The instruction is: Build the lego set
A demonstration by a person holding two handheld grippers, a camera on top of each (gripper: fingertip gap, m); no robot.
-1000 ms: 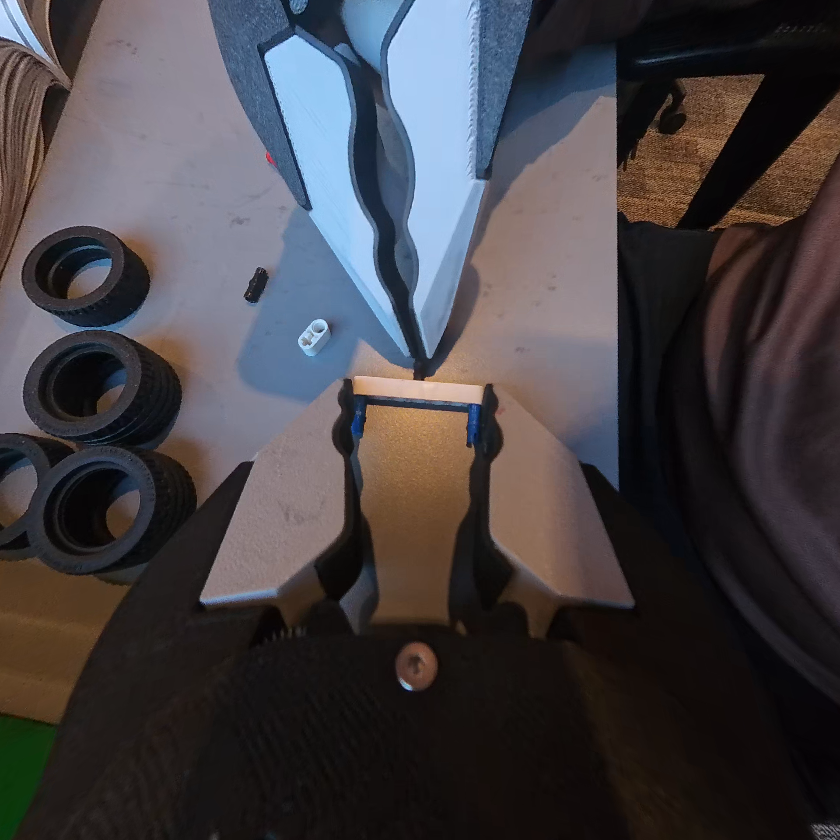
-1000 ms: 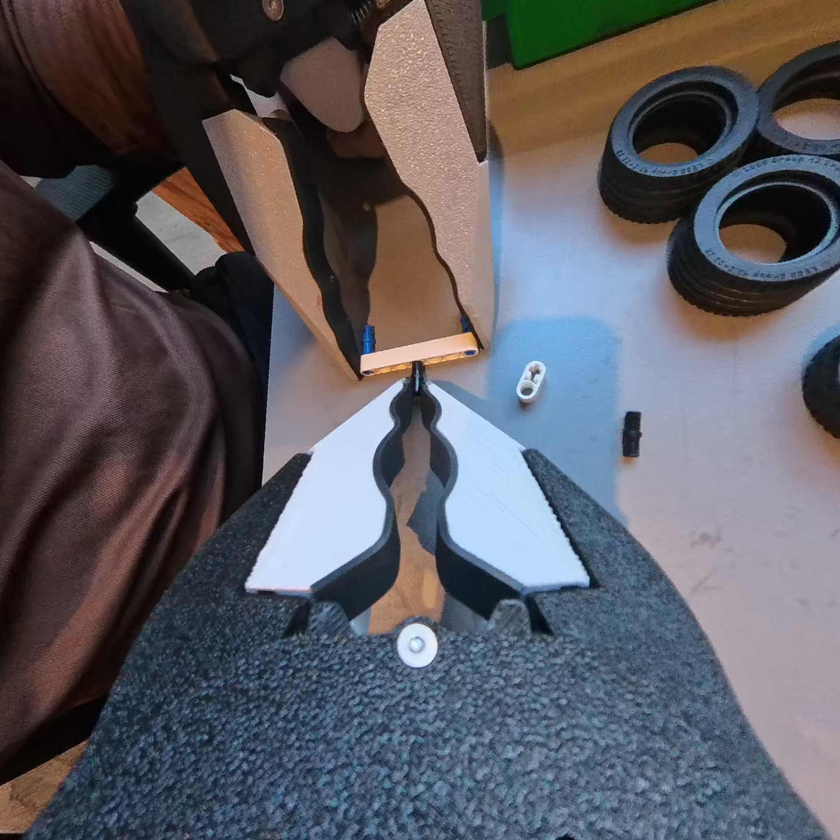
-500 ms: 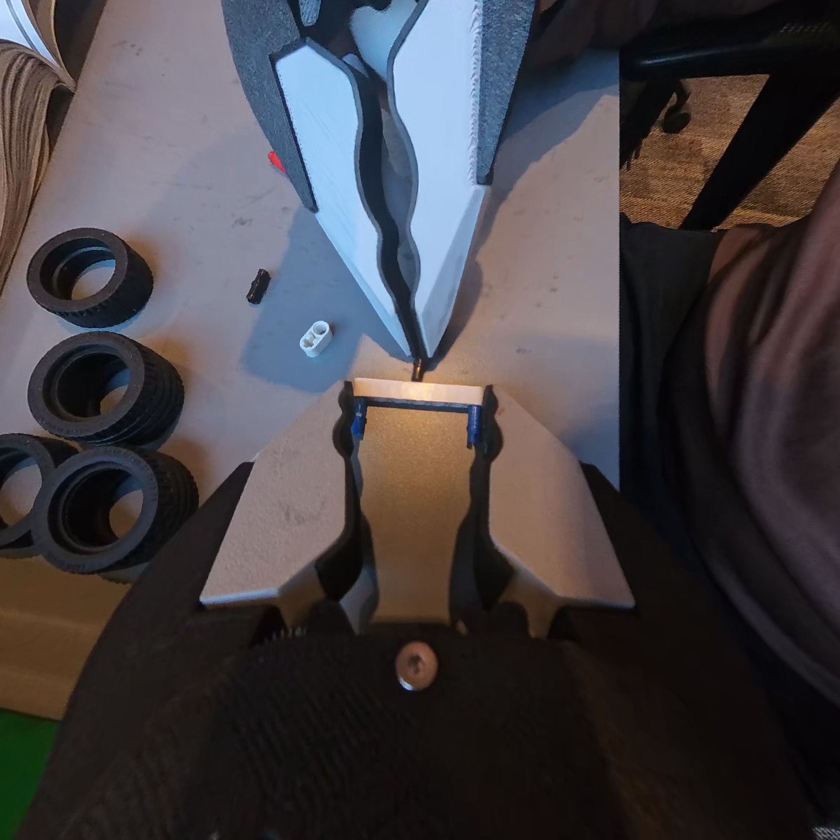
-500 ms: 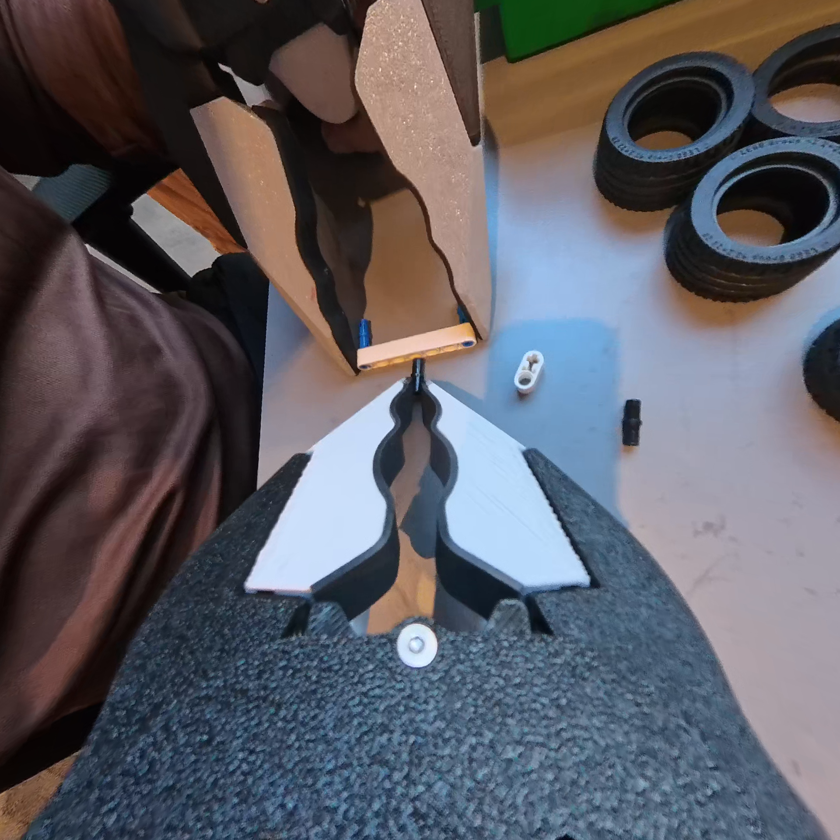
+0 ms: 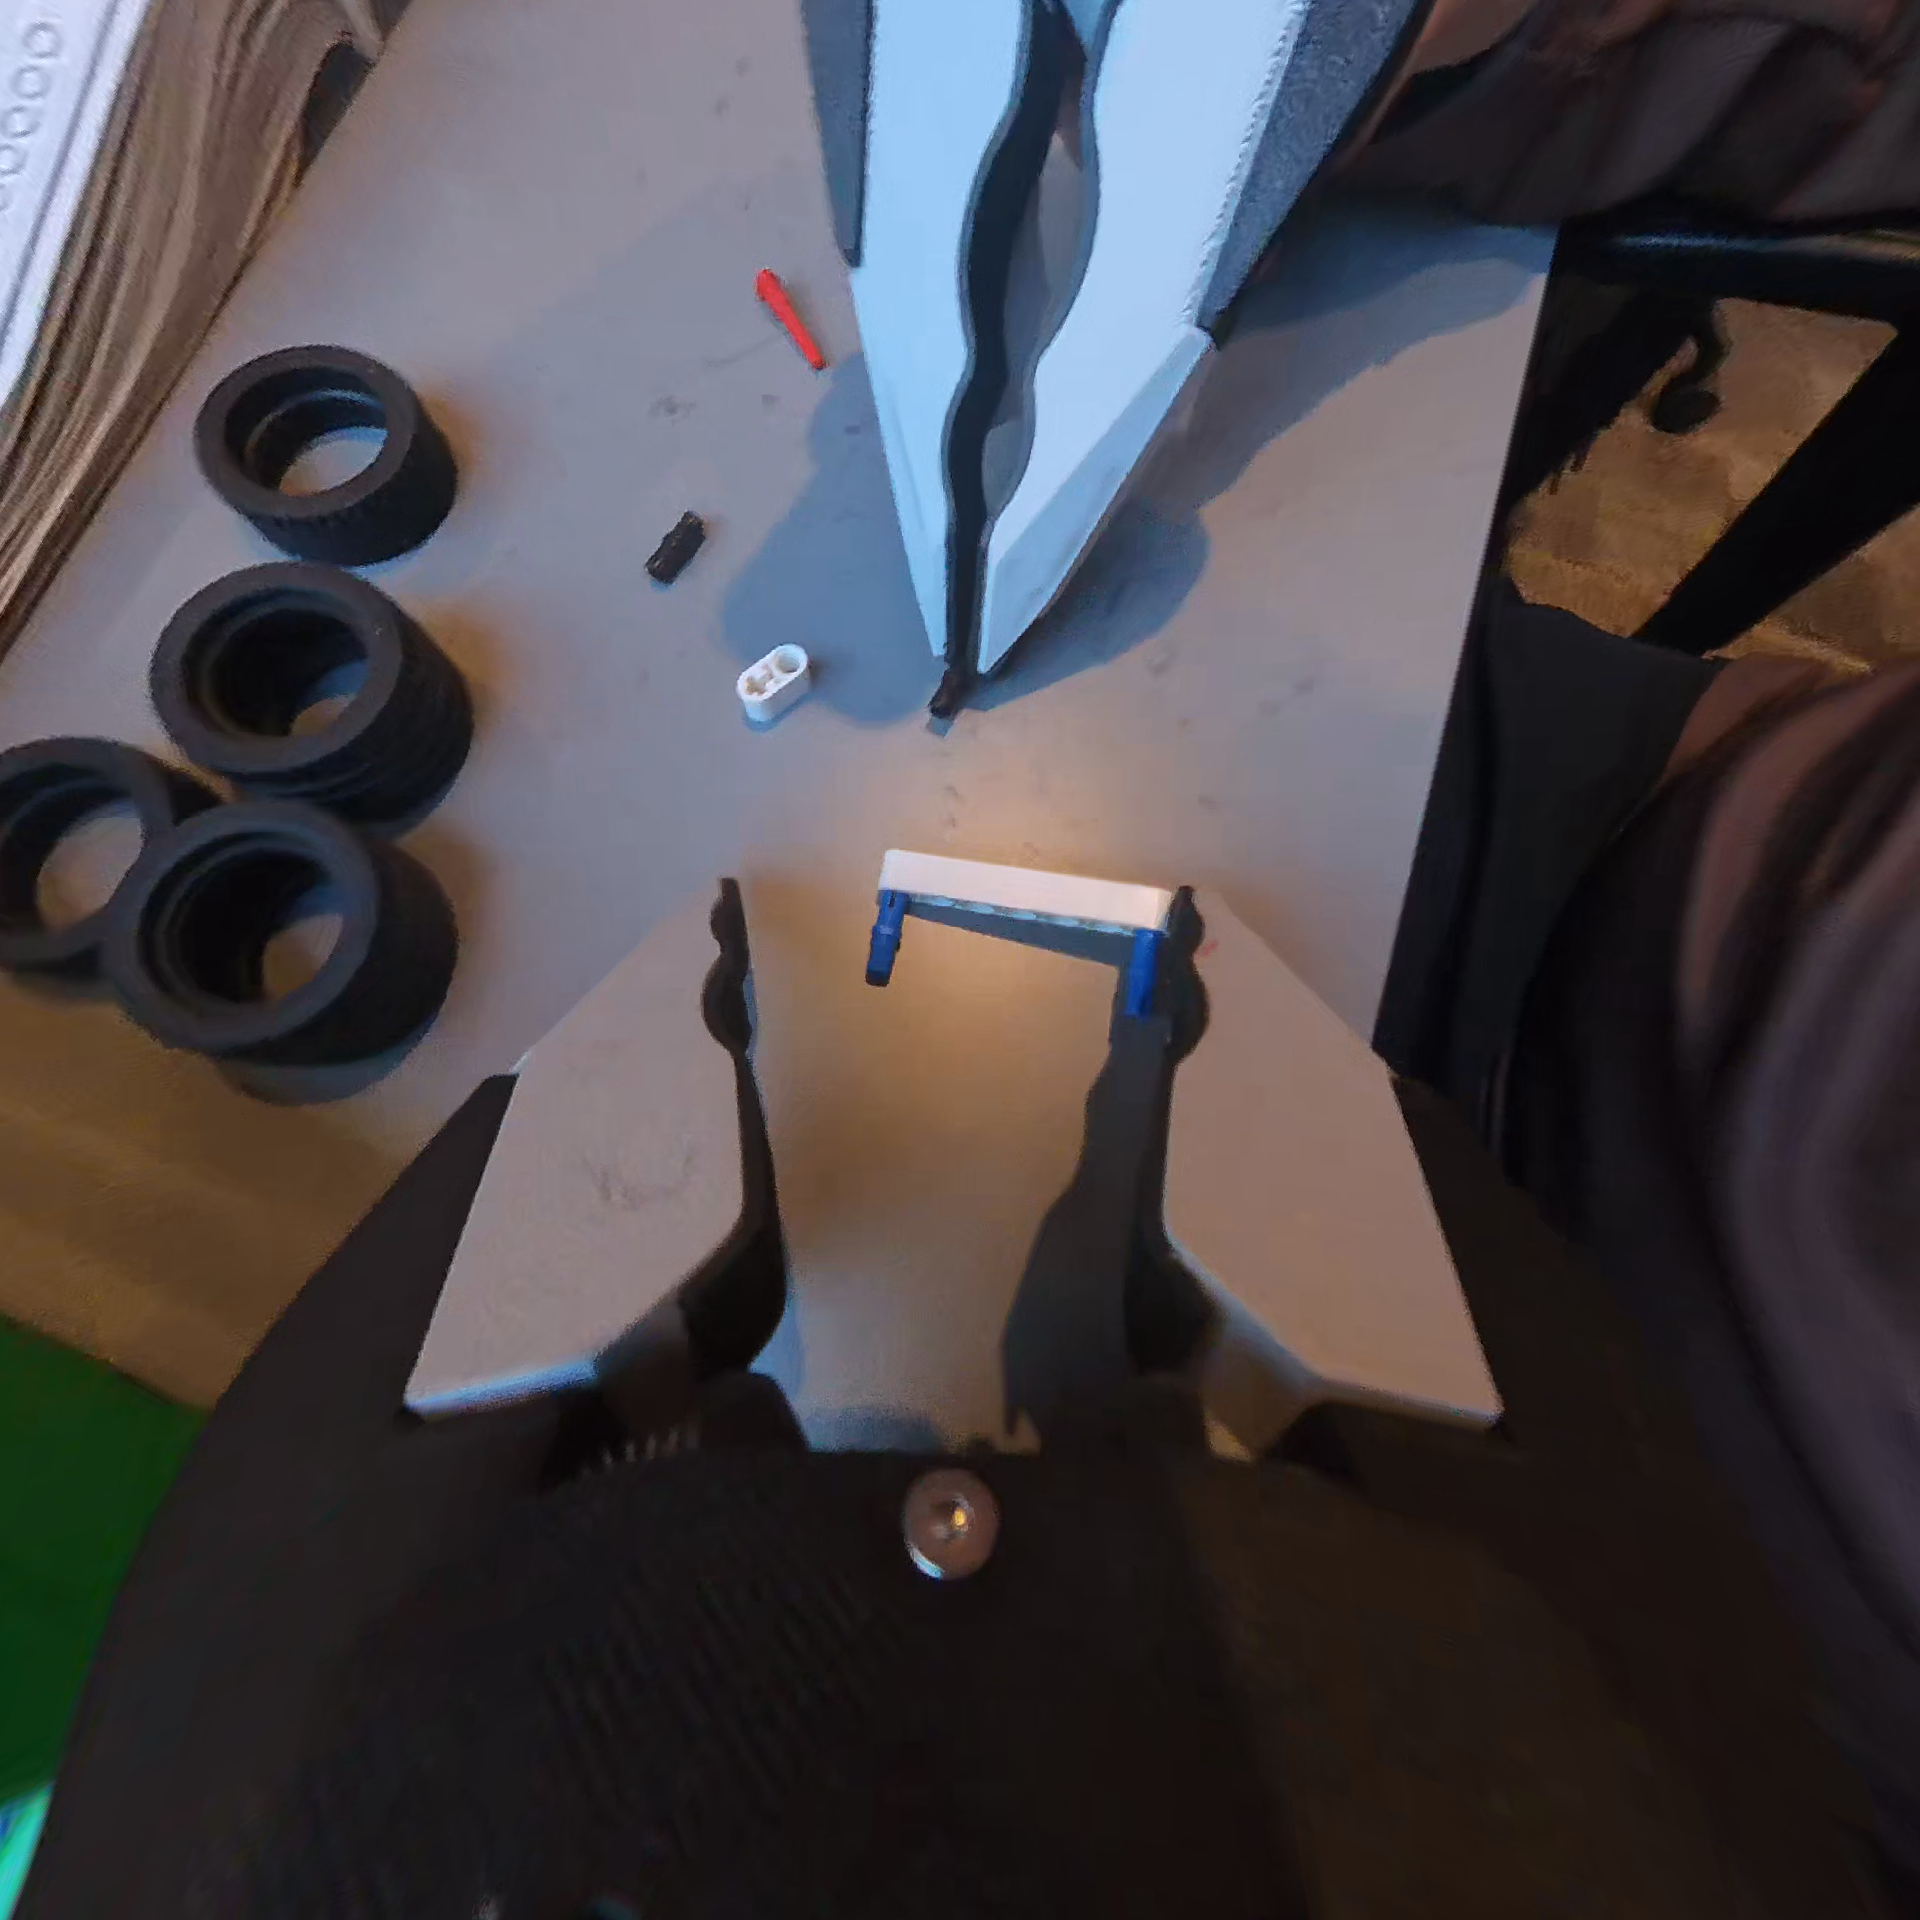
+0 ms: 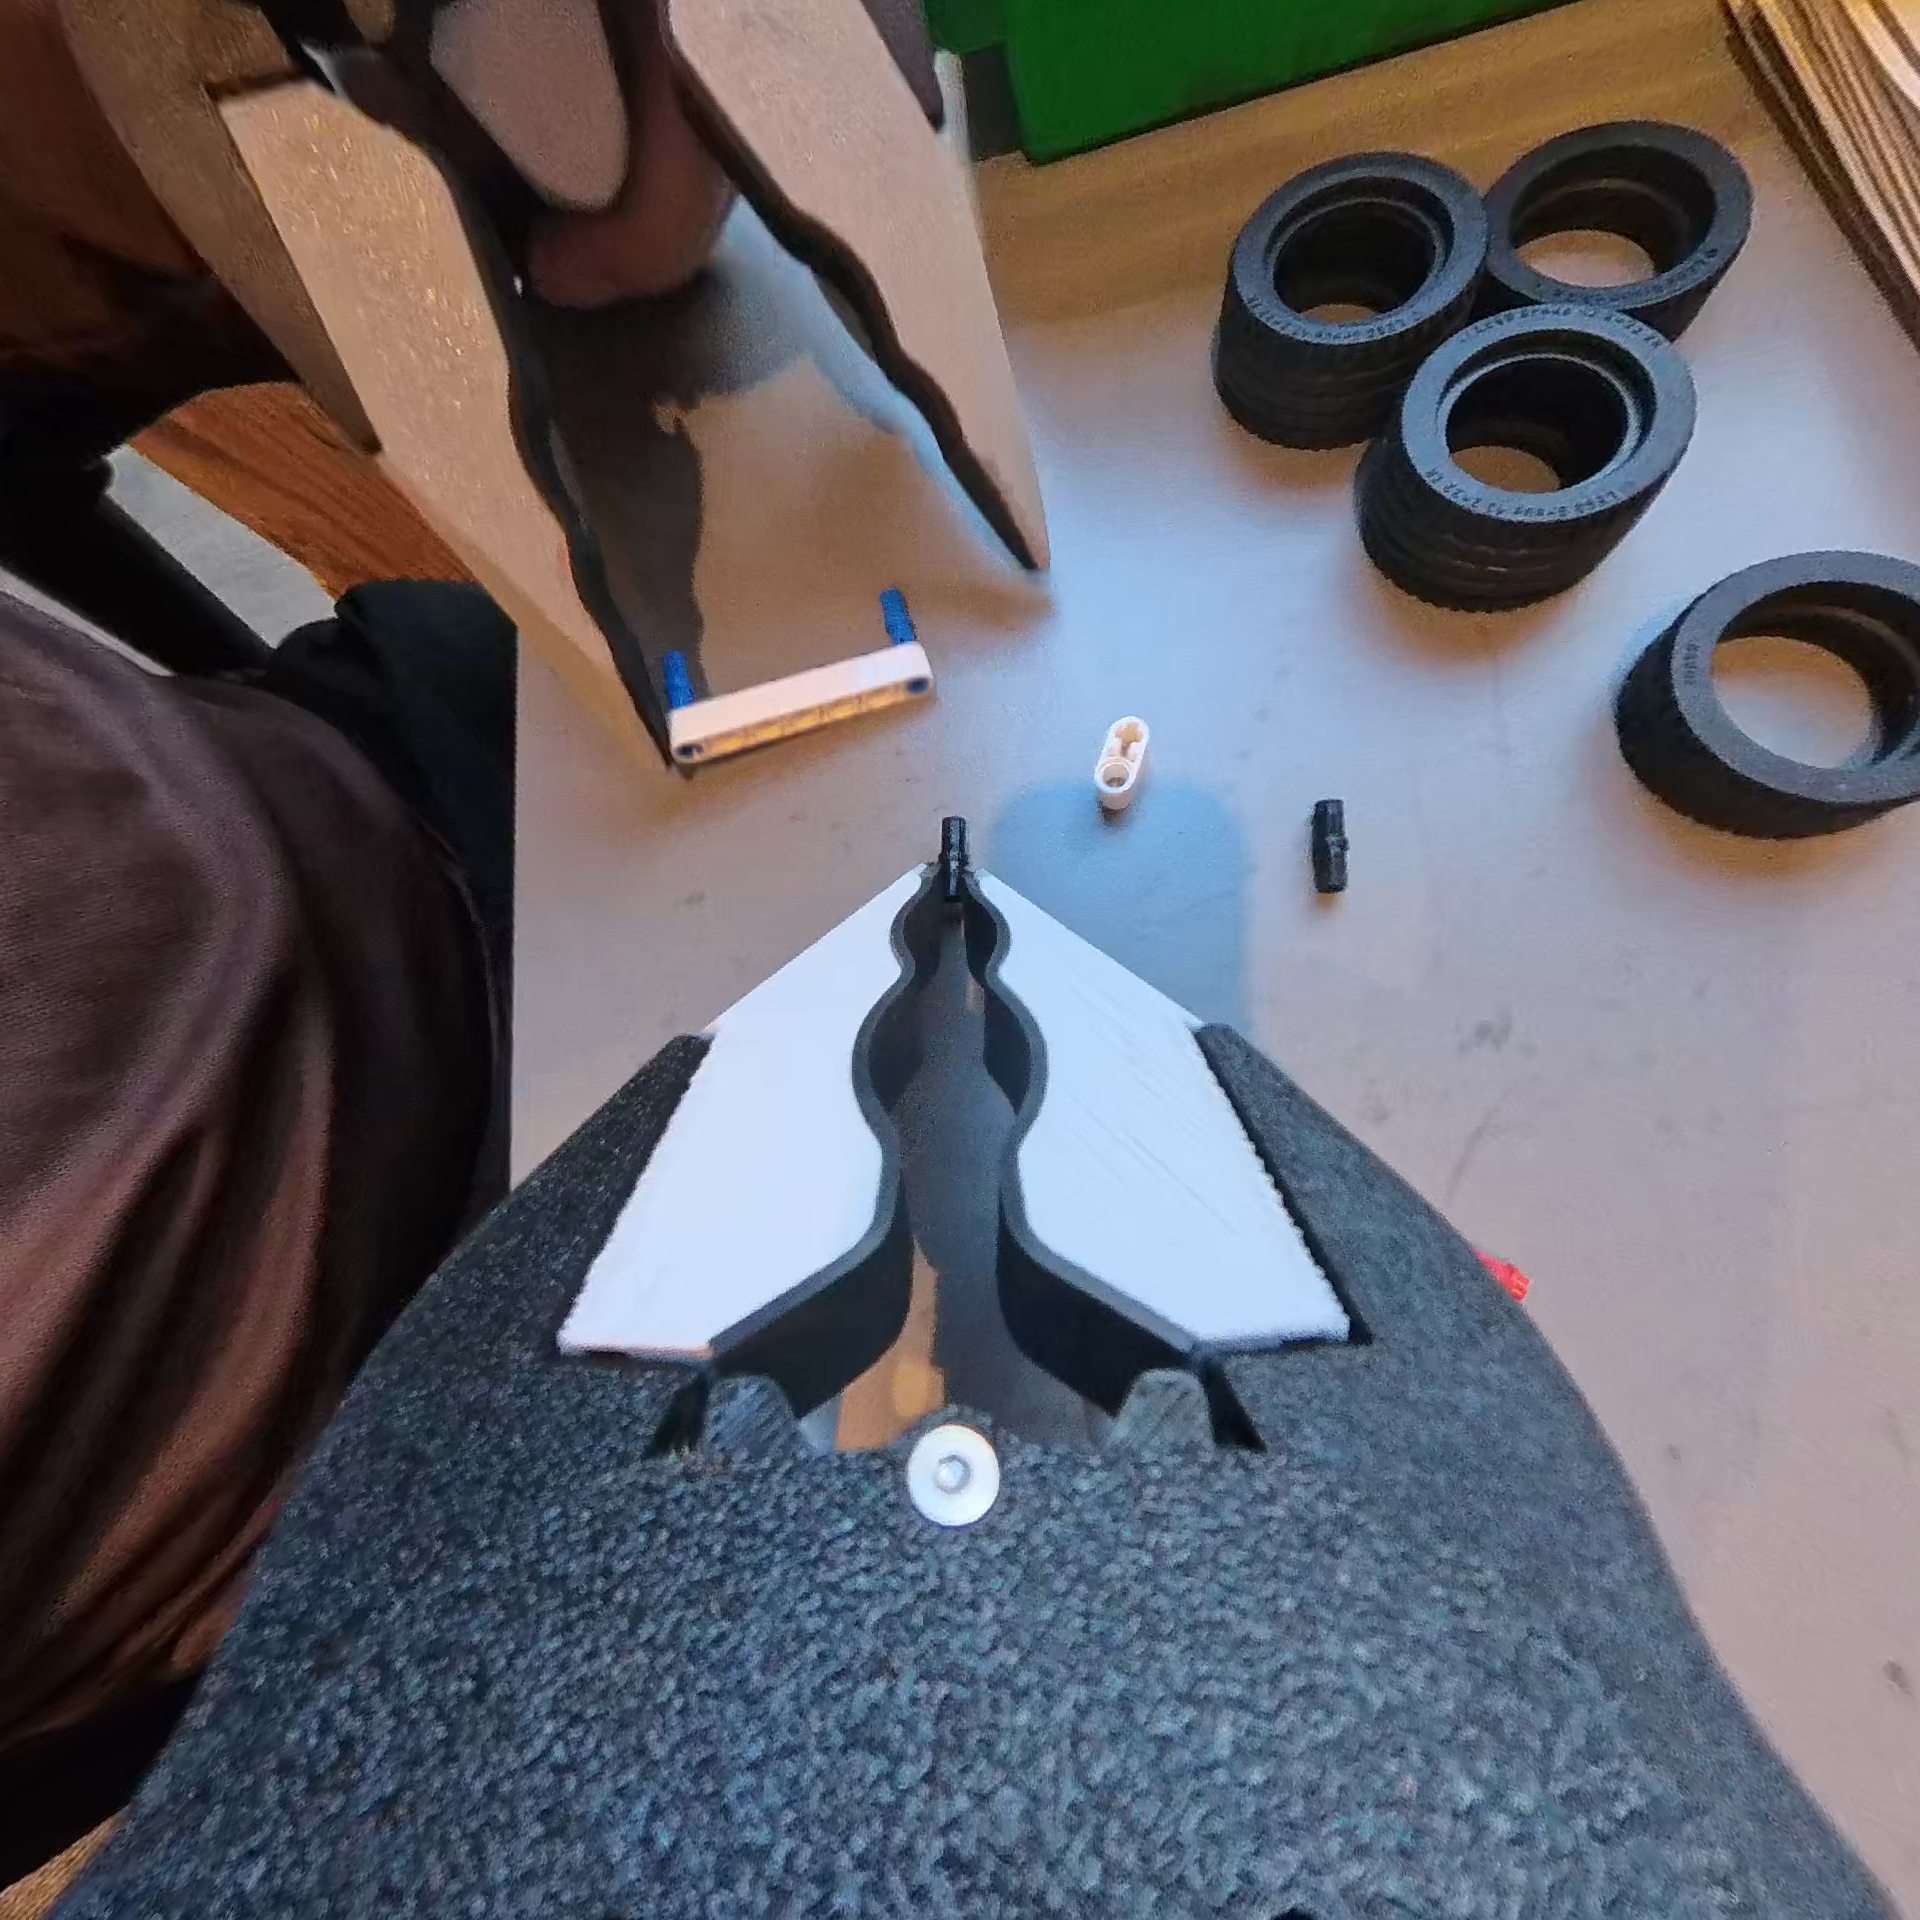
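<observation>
My left gripper (image 5: 956,904) is open. A white beam (image 5: 1023,891) with two blue pins (image 5: 883,940) lies between its fingers, touching the right finger (image 5: 1299,1143) and apart from the left one. My right gripper (image 6: 951,883) is shut on a small black pin (image 6: 953,836) that sticks out of its tips. It points at the beam (image 6: 800,709) with a clear gap between them. The right gripper (image 5: 961,675) also shows in the left wrist view, and the left gripper (image 6: 847,655) in the right wrist view.
On the grey table (image 5: 1247,675) lie a small white connector (image 5: 774,681), a loose black pin (image 5: 675,545), a red piece (image 5: 790,320) and several black tyres (image 5: 312,675). The table's edge (image 5: 1455,727) is right of the beam, with a person's dark clothing beyond. A green box (image 6: 1195,62) stands at the back. My right fingertips sit around 5 cm from my left ones.
My left gripper has opened, and its left finger has come off the beam. My right gripper has drawn back from the beam with the black pin still in its tips.
</observation>
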